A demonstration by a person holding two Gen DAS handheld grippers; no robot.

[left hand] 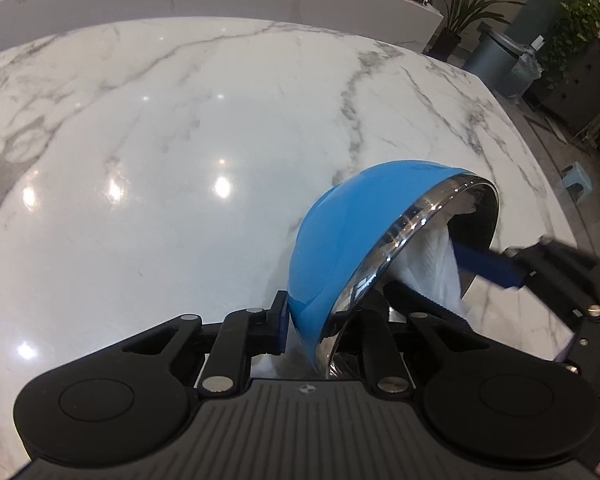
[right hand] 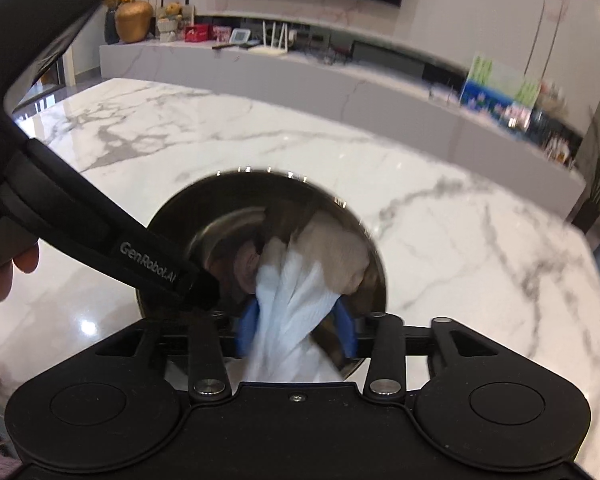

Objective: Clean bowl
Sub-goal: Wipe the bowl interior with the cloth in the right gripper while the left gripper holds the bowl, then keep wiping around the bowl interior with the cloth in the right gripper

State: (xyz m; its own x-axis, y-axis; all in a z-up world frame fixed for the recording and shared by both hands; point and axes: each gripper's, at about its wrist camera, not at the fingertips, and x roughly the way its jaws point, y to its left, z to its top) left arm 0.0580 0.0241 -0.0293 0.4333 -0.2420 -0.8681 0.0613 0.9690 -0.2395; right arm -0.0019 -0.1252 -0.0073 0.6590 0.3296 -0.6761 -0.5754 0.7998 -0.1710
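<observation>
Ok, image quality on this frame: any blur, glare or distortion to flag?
Left wrist view: sharp, with ceiling-light glare spots on the marble table and fisheye bending its edges. Right wrist view: motion blur smears the white cloth, the bowl rim and the background shelf; the bowl's mirror interior confuses reflections.

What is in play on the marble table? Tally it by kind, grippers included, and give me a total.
bowl, blue outside and steel inside: 1
white cloth: 1
grippers, the left gripper and the right gripper: 2
Total: 4
</observation>
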